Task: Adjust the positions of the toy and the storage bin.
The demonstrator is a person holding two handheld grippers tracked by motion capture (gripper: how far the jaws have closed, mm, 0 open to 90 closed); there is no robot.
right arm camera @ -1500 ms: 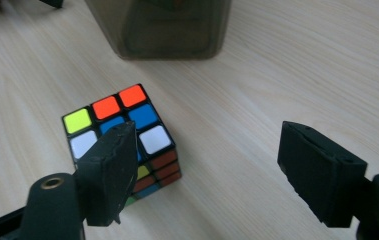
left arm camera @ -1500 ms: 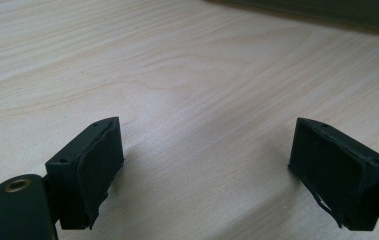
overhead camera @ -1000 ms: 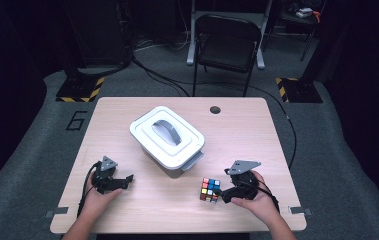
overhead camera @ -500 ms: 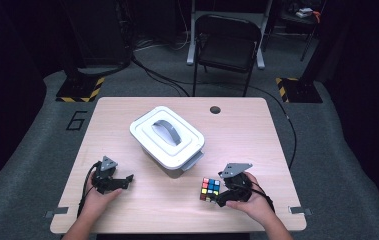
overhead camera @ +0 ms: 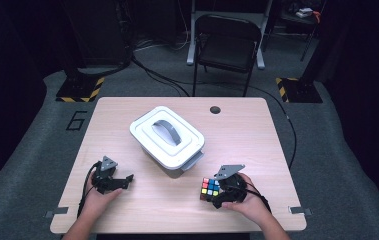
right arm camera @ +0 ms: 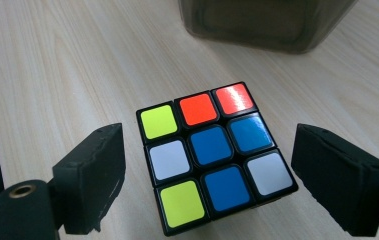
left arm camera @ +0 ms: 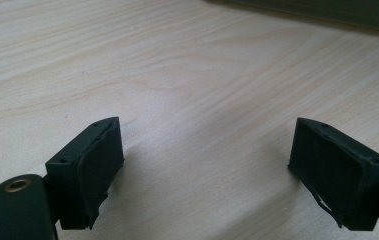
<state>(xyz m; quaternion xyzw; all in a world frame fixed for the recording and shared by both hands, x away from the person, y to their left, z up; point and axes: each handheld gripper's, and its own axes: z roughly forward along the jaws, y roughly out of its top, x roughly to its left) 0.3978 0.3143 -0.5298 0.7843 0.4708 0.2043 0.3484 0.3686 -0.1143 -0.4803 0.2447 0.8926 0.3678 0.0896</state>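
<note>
Beside the white box (overhead camera: 167, 136), off its near right corner, the cube (overhead camera: 209, 188) sits flat on the table (overhead camera: 257, 130). Against the two earlier high-view frames, the right gripper (overhead camera: 216, 192) has slid toward the box and closed in on the cube: a second ago it was just beside the cube, now its jaws straddle it. The right gripper view confirms this: the cube (right arm camera: 216, 155) lies between the two jaws, which stand wide with table visible on both sides, not touching it. Judgement: approach is finished and the grasp has not begun; closing the jaws looks like the next step.

The left gripper (overhead camera: 122, 181) has not moved across the three frames. It rests on the table off the box's near left corner, jaws wide and holding nothing, bare wood between them in its own view (left arm camera: 207, 165).

The box lid is on, grey handle up; box and cube are unchanged.

Writing: no brand or label readable on cube, box or grippers. A pale "6" (overhead camera: 77, 120) is marked on the floor, left of the table and level with the box.
</note>
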